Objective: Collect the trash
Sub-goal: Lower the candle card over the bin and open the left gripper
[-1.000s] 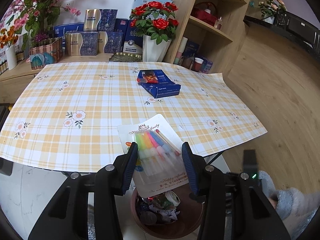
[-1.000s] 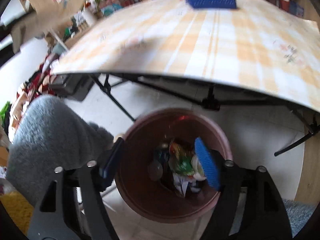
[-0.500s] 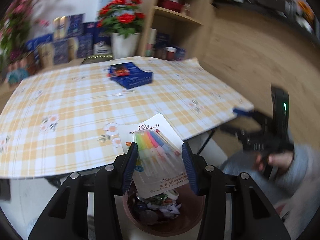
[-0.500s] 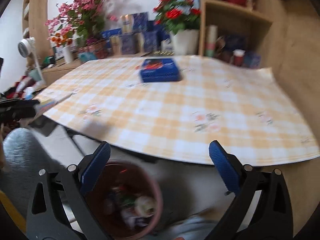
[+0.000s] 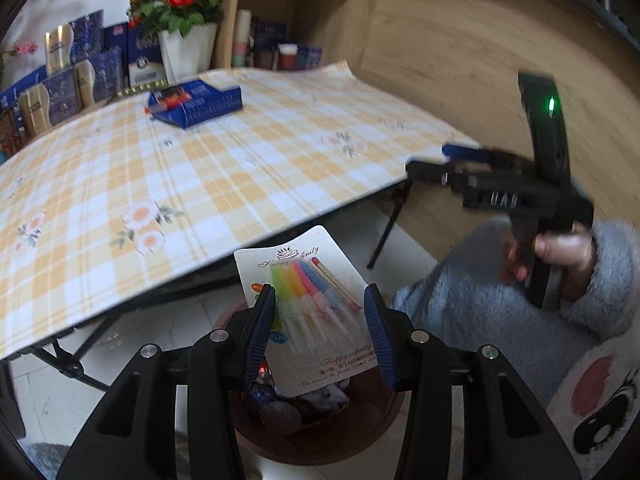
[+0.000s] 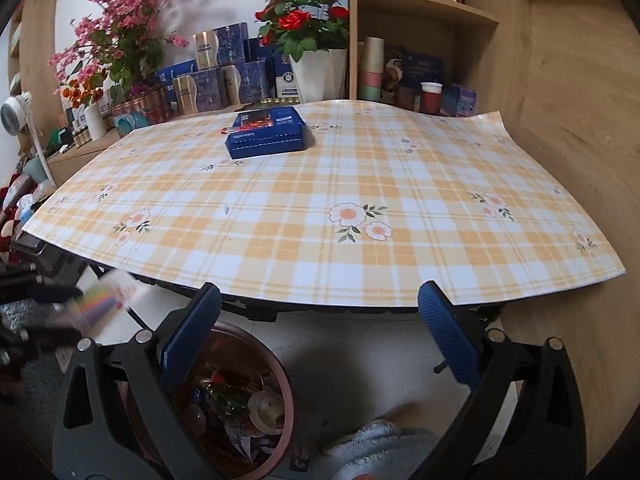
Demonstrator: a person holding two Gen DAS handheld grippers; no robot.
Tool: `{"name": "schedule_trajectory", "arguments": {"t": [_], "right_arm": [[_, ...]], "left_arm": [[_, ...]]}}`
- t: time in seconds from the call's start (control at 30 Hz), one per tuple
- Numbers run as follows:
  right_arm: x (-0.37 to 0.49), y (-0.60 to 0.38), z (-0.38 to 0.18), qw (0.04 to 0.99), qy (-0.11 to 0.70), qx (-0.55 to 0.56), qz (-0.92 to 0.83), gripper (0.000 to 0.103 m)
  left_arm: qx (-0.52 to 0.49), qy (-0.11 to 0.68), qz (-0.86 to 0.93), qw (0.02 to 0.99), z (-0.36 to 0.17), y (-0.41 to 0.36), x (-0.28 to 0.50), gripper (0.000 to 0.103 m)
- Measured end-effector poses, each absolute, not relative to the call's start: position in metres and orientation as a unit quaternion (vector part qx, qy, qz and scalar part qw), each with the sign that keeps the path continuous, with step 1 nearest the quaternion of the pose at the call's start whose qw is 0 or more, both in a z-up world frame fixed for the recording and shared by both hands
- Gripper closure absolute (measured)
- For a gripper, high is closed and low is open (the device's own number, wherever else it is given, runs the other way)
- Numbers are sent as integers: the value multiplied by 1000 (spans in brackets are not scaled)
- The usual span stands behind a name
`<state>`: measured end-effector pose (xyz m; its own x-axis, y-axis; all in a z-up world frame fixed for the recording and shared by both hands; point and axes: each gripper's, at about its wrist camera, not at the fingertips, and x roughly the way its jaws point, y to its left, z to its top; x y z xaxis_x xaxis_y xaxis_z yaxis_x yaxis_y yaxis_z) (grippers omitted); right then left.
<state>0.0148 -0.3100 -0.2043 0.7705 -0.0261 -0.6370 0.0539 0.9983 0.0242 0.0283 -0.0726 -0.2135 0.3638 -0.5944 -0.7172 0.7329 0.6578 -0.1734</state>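
Note:
My left gripper [image 5: 318, 328] is shut on a white card pack of coloured candles [image 5: 310, 304] and holds it right above the brown trash bin [image 5: 320, 436], which holds crumpled wrappers. The pack shows blurred at the left edge of the right wrist view [image 6: 106, 296]. My right gripper [image 6: 320, 340] is open and empty, below the table's front edge, with the bin [image 6: 224, 396] under its left finger. It also shows in the left wrist view [image 5: 460, 160]. A blue box [image 6: 266, 132] lies at the far side of the checked table [image 6: 320, 216].
Flower pots, blue and gold boxes and a wooden shelf with cups [image 6: 370, 68] stand behind the table. Folding table legs [image 5: 384, 232] stand under the front edge. My grey fleece sleeve and slipper [image 5: 592, 400] are at the right, on white floor tiles.
My left gripper has swung right and lowered the candle pack from table height to just over the bin. My right gripper has lifted from over the bin and now faces the table, wider open.

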Motion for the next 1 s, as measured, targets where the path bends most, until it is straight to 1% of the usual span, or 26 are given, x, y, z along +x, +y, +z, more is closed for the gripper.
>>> {"name": "schedule_trajectory", "arguments": {"t": [0.13,0.3,0.47,0.73,0.8,0.83,0.87,0.9,0.93,0.97,1.0], "right_arm": [[15,-320,-205,940,338,48,-29,6],[12,-330,-205,939,334,73,-35,6],[12,-333,-204,939,333,80,-36,6],[11,-332,-204,939,334,77,-35,6],[12,-331,-204,939,334,76,-34,6],[12,-331,-204,939,335,76,-33,6],[12,-331,-204,938,336,76,-33,6],[12,-330,-204,938,336,77,-32,6],[12,-330,-204,938,336,78,-30,6],[13,-330,-205,938,337,79,-26,6],[13,-329,-205,938,337,80,-24,6]], "left_arm": [[106,405,-407,812,-222,-79,26,58],[100,419,-400,809,-228,-78,31,58],[87,429,-394,808,-232,-76,37,57],[97,432,-395,805,-234,-79,35,56],[94,435,-395,804,-235,-79,35,51],[89,440,-396,801,-236,-79,37,42],[85,442,-397,800,-237,-79,37,37],[78,442,-397,801,-237,-78,38,36],[75,442,-396,801,-237,-77,39,32],[70,442,-393,803,-236,-76,40,24],[63,440,-388,807,-236,-74,41,22]]}}
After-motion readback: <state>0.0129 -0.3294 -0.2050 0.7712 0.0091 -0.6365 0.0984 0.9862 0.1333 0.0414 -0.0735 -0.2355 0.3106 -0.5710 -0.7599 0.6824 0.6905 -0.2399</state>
